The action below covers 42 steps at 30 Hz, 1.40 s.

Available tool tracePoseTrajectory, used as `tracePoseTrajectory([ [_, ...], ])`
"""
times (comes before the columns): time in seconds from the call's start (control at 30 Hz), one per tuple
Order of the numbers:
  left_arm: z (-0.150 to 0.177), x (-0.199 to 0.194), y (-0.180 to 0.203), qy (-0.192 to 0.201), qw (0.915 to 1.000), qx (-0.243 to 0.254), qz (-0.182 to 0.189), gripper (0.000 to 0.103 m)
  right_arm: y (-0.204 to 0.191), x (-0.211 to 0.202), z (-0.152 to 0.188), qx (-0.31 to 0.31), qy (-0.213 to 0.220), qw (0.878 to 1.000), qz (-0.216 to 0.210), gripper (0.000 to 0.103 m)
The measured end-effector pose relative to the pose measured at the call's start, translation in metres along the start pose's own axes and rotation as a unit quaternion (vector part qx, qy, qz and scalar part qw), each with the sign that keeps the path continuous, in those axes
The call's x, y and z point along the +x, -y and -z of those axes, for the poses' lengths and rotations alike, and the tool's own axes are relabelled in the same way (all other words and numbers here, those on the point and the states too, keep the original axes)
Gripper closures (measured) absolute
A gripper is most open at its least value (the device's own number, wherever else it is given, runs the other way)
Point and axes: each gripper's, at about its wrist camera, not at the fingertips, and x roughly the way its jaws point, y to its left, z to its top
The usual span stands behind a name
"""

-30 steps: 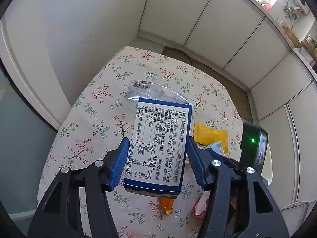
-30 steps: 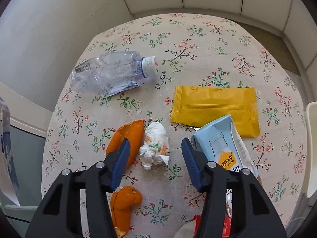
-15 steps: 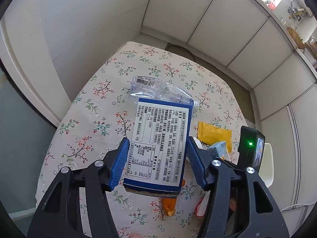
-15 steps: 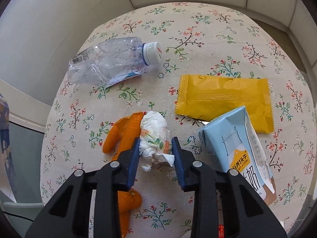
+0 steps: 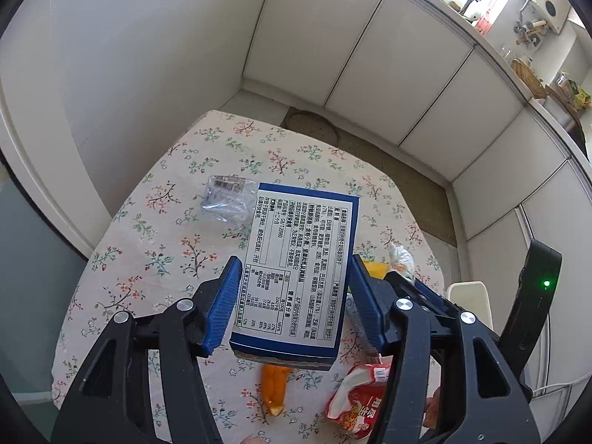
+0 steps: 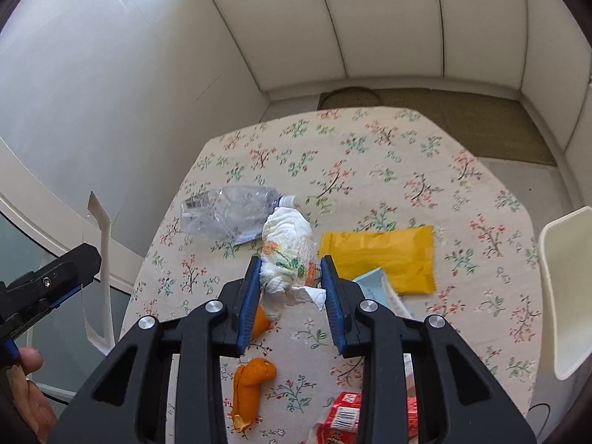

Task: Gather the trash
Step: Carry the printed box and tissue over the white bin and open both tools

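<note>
The right tongs [image 6: 290, 283] were clamped on the crumpled tissue wad [image 6: 286, 249], which was held clear above the floral surface [image 6: 388, 155], pads pressing both flanks and a loose tail hanging below. The left tongs [image 5: 292, 296] gripped the blue-edged carton [image 5: 301, 262] across its width, label facing the camera. To carry well, grip pressure on the soft wad needed holding steady, since the tail could snag on the orange peel [image 6: 251, 388] directly beneath. Beyond the right tongs lay the crushed bottle [image 6: 231, 214] and yellow packet [image 6: 381, 259], left for collection. No bin was visible in either view.
</note>
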Motion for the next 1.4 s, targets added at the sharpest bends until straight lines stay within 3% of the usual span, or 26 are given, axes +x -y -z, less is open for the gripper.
tracePoseTrajectory([
  [0.3, 0.007, -0.008, 0.06, 0.047, 0.9973, 0.036, 0.043, 0.047, 0.052, -0.069, -0.011, 0.026, 0.101, 0.993, 0.05, 0.07],
  [0.57, 0.024, 0.004, 0.118, 0.049, 0.9929, 0.08, 0.074, 0.047, 0.106, -0.117, -0.009, 0.035, 0.169, 0.977, 0.128, 0.07],
  [0.93, 0.049, 0.03, 0.182, 0.03, 0.9873, 0.127, 0.091, 0.047, 0.204, -0.154, 0.0, 0.089, 0.193, 0.95, 0.228, 0.069],
  [1.23, 0.068, 0.046, 0.23, 0.018, 0.9814, 0.162, 0.102, 0.047, 0.262, -0.168, 0.013, 0.13, 0.188, 0.932, 0.282, 0.067],
  [1.3, 0.073, 0.05, 0.241, 0.015, 0.98, 0.168, 0.106, 0.047, 0.276, -0.172, 0.016, 0.142, 0.185, 0.929, 0.289, 0.06],
  [1.4, 0.08, 0.055, 0.257, 0.01, 0.9777, 0.177, 0.113, 0.047, 0.291, -0.179, 0.02, 0.153, 0.184, 0.923, 0.301, 0.042],
])
